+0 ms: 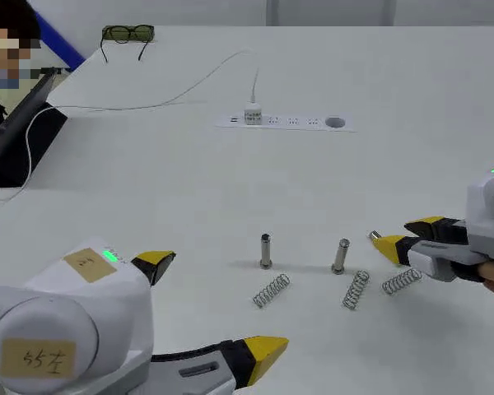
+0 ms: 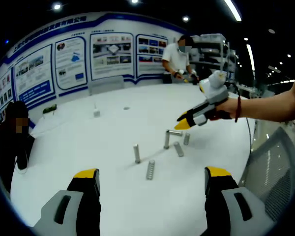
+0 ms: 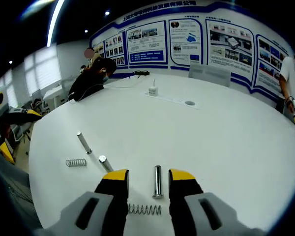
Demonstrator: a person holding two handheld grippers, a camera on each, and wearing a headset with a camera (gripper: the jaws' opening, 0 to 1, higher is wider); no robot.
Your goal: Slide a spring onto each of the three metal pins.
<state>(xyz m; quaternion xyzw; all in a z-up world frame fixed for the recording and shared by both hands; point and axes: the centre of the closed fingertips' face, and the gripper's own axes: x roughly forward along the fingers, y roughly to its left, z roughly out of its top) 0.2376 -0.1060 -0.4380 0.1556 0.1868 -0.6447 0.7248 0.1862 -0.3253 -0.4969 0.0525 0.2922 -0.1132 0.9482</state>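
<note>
Two metal pins [image 1: 266, 251] [image 1: 341, 257] stand upright on the white table [image 1: 230, 189]. A third pin [image 1: 375, 236] lies flat, its tip between the jaws of my right gripper [image 1: 407, 234], which is open and not touching it. In the right gripper view this pin [image 3: 157, 182] lies lengthwise in the gap between the jaws, with a spring [image 3: 144, 210] below it. Three springs [image 1: 272, 290] [image 1: 356, 290] [image 1: 402, 281] lie loose in front of the pins. My left gripper [image 1: 210, 304] hovers open at the near left and holds nothing.
A power strip [image 1: 284, 122] with a plugged cable lies farther back. Dark glasses [image 1: 128, 33] rest at the far left. A black tablet [image 1: 16, 132] and a seated person are at the left edge. Another person [image 2: 177, 59] stands beyond the table.
</note>
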